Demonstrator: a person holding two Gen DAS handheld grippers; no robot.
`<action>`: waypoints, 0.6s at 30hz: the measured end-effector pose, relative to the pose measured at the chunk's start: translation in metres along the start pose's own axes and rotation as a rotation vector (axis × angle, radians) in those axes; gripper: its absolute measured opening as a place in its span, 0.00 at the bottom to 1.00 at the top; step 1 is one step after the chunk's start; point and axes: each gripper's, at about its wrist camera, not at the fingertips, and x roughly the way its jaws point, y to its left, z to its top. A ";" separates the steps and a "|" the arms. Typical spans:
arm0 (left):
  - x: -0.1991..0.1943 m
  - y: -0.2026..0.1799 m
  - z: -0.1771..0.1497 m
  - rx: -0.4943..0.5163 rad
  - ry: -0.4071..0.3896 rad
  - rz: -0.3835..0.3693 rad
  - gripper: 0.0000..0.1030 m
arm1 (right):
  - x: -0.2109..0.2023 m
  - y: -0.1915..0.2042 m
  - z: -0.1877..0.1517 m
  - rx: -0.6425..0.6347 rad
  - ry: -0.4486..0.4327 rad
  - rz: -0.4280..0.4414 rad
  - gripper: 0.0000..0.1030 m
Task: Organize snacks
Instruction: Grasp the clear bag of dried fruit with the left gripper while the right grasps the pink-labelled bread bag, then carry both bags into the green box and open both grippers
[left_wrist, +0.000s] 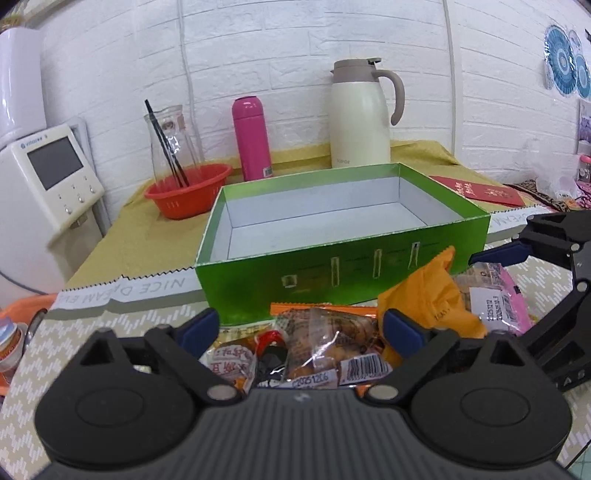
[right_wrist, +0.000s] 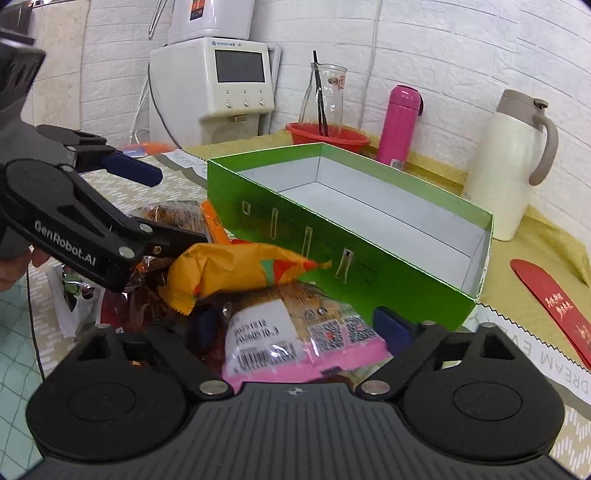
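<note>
Snack pile (left_wrist: 325, 347) partly behind claw (left_wrist: 301, 326)

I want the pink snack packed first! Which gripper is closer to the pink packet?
Right. The right gripper has the pink packet lying between its open fingers. The left gripper sits off to the side, over the clear-wrapped snacks, beyond the orange bag.

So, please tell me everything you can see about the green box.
The green box is a shallow, open rectangular tray that looks like glossy cardboard, green outside and plain white inside. Its long front wall carries small pale bottle-like drawings. Nothing shows inside it. It sits flat on the table, in front of the red bowl and the pink flask. The snack pile lies along its front wall, and an orange packet seems to touch it.
</note>
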 end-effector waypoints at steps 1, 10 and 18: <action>0.002 -0.001 0.000 0.002 0.027 -0.013 0.64 | 0.000 -0.001 0.000 0.009 0.000 -0.006 1.00; -0.007 0.011 -0.004 -0.081 0.012 -0.066 0.54 | -0.011 0.011 -0.002 0.053 -0.013 -0.071 1.00; -0.047 0.037 0.001 -0.157 -0.050 -0.031 0.54 | -0.068 0.021 0.011 0.093 -0.114 -0.166 1.00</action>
